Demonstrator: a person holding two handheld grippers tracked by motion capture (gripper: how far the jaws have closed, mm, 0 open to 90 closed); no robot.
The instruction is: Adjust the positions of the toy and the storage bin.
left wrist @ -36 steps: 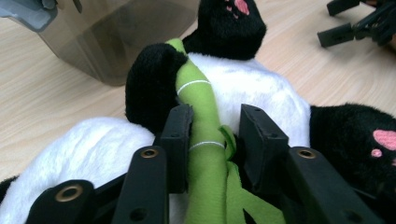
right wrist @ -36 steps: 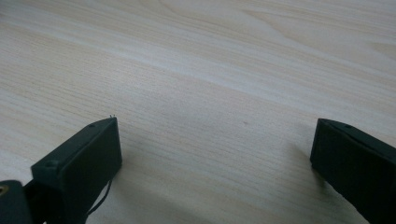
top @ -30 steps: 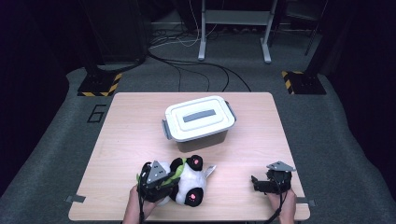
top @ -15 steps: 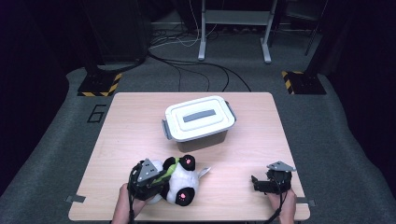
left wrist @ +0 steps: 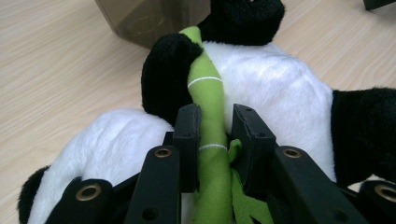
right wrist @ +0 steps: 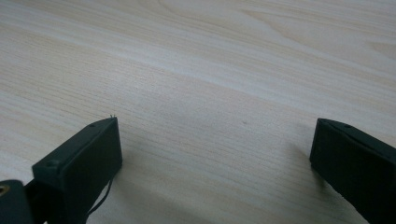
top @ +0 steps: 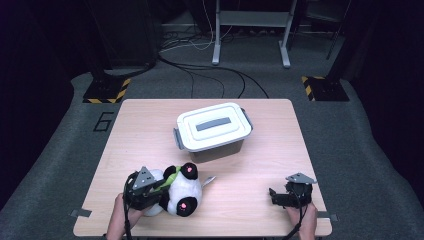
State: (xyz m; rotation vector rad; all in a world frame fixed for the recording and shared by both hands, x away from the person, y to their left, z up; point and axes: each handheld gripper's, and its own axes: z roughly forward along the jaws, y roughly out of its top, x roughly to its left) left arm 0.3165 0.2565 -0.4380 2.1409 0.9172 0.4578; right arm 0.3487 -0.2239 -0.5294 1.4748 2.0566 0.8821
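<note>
One sign can be read: a large digit "6" (top: 103, 121), drawn in dark outline on the grey carpeted floor just off the far left corner of the pale wooden table (top: 150, 125), well beyond the fingers of the person's left hand and out to their left. The white plastic lidded storage box (top: 212, 131) bears a plain grey rectangular panel on its lid with no lettering that can be made out. Both gripper views give no writing, whether on the black and white plush panda toy (left wrist: 280, 93) or on the bare wood grain.
</note>
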